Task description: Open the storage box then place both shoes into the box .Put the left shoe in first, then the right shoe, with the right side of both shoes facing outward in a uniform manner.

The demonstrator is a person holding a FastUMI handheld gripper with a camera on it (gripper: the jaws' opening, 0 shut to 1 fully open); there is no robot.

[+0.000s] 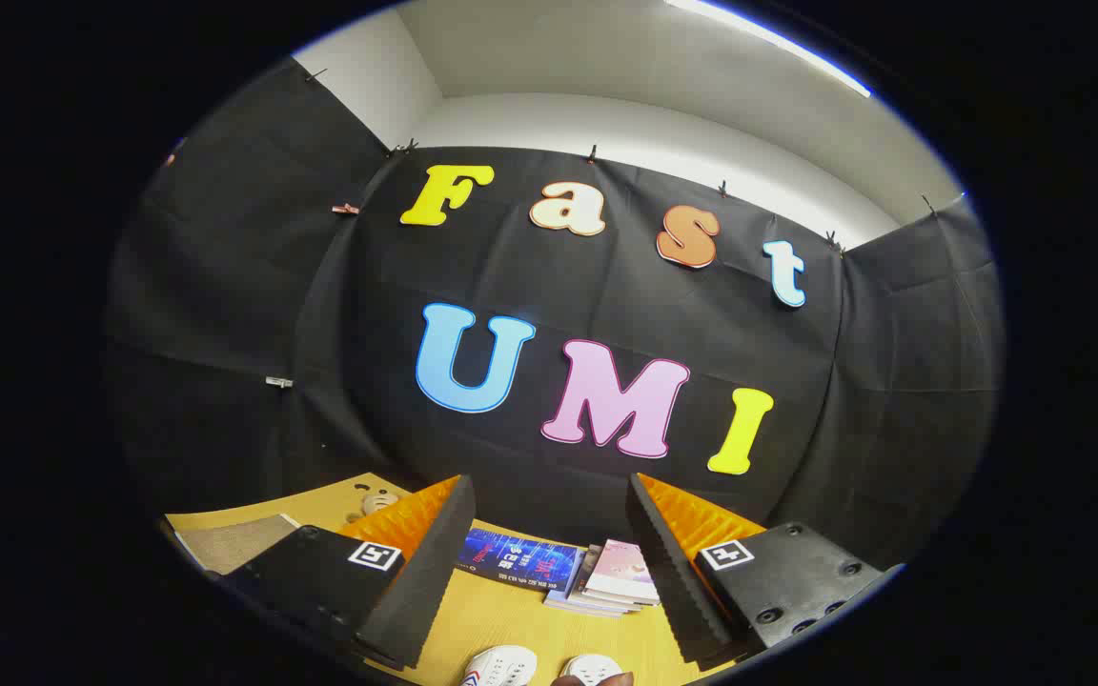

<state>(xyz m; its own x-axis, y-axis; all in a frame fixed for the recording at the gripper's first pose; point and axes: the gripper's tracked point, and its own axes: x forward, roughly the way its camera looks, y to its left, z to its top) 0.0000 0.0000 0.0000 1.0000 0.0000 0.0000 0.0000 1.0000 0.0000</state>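
fingers (549, 562) spread wide, holding nothing; white shoes (539, 667) below them on table (501, 619); books (606, 581) beyond

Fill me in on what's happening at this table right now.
A person is holding a handheld gripper raised above a wooden table, its fingers spread apart with nothing between them. The toes of two white shoes show on the table between the fingers, close to the camera. Beyond them, by the black cloth wall, lie a blue booklet and a stack of booklets. Neither shoe has been gripped yet.
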